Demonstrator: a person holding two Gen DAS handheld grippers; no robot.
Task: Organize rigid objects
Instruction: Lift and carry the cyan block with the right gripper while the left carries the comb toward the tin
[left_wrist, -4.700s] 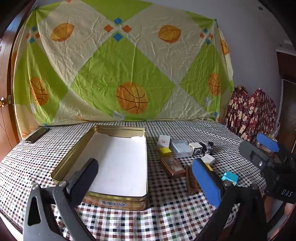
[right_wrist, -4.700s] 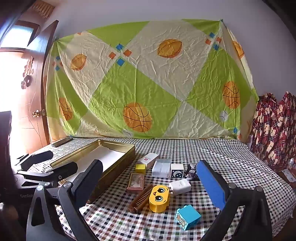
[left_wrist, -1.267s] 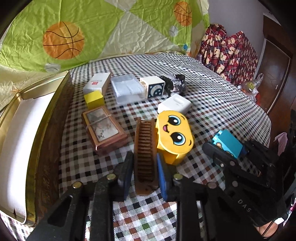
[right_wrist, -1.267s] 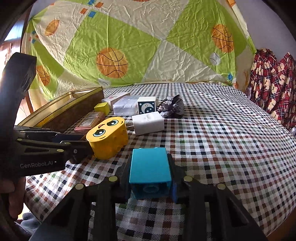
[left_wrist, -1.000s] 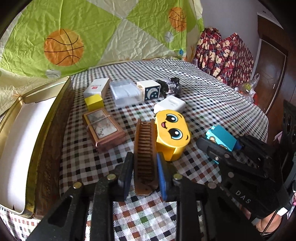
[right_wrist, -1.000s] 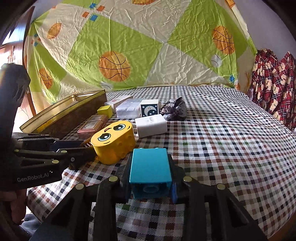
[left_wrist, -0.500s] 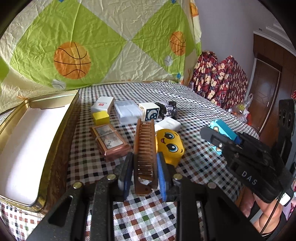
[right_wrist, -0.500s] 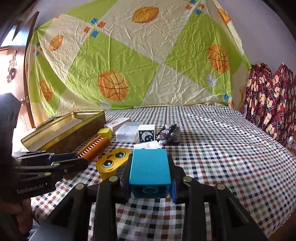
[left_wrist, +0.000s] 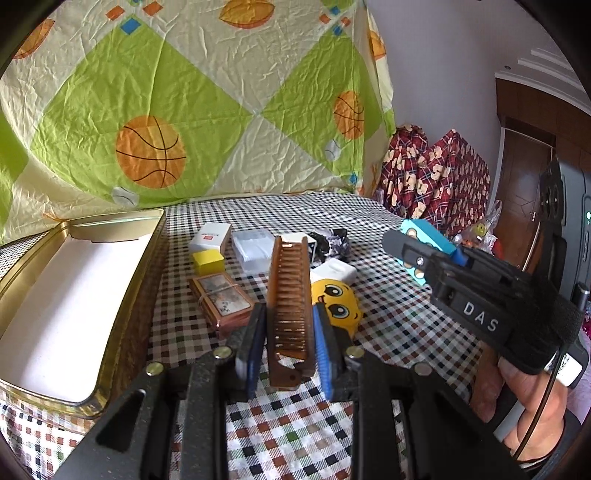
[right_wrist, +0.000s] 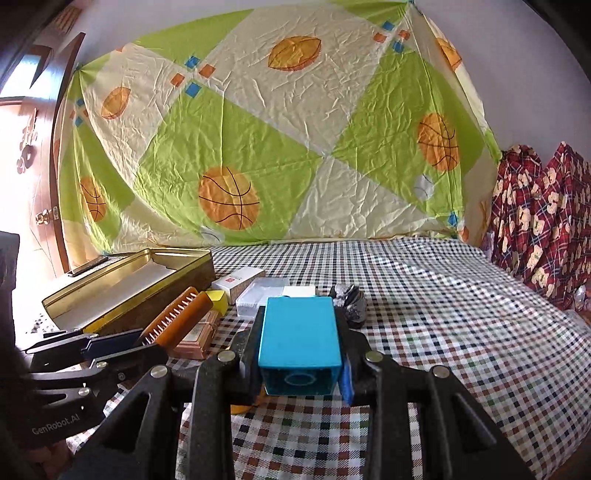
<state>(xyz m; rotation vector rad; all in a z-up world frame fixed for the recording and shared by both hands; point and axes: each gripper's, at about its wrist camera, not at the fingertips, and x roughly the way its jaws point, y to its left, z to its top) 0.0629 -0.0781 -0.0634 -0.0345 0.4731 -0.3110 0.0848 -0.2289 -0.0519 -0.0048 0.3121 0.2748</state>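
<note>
We hold the brown comb (left_wrist: 289, 295) clamped in our left gripper (left_wrist: 288, 339), lifted above the checked tabletop (left_wrist: 388, 317) beside the open gold tin (left_wrist: 110, 332). Our right gripper (right_wrist: 301, 354) pinches the blue block (right_wrist: 299, 332) aloft; the yellow smiley block (left_wrist: 338, 306) lies below.

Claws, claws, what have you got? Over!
Left claw shut on brown wooden comb. Right claw shut on turquoise toy block. Open gold tin unblocked.
</note>
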